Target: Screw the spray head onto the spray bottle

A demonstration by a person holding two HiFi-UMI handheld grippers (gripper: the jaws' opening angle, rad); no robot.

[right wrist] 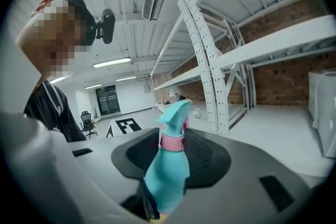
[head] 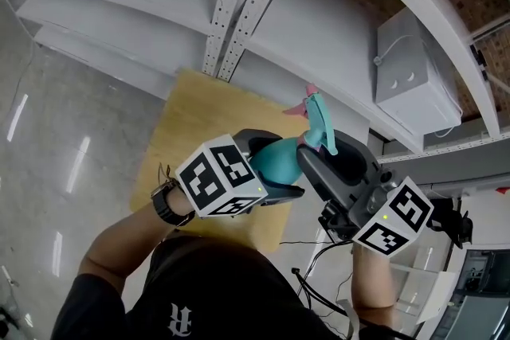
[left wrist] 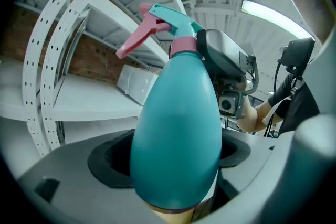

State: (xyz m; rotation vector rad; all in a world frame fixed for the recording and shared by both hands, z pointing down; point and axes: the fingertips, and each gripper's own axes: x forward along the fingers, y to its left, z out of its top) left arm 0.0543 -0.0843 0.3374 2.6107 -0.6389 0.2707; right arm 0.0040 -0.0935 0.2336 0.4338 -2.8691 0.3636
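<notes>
Head view: spray bottle (head: 277, 162) is held in the air between the two grippers, above the near right corner of the wooden table top (head: 191, 131) and not resting on it. Left gripper (head: 275, 171) has the teal body. Right gripper (head: 319, 159) reaches in at the neck. Long axis runs from the base, at the person's side, up and away to the spray head (head: 320, 122).

Left gripper view: jaws stand wide, pads pressed on the fat lower body. Bottle lies along the jaws, neck away from the camera and raised. Nozzle and pink trigger (left wrist: 137, 40) point left. Pink collar (left wrist: 184, 45) sits on the neck with no gap visible.

Right gripper view: jaws about half closed, clamped on the collar. Head stands upright above them, nozzle tip to the left.

Progress (judgement): head is seated on the bottle and the thread is at least started. Whether the collar is turned fully home cannot be told. Left to do: any final tightening turns at the collar, then set the bottle down.
</notes>
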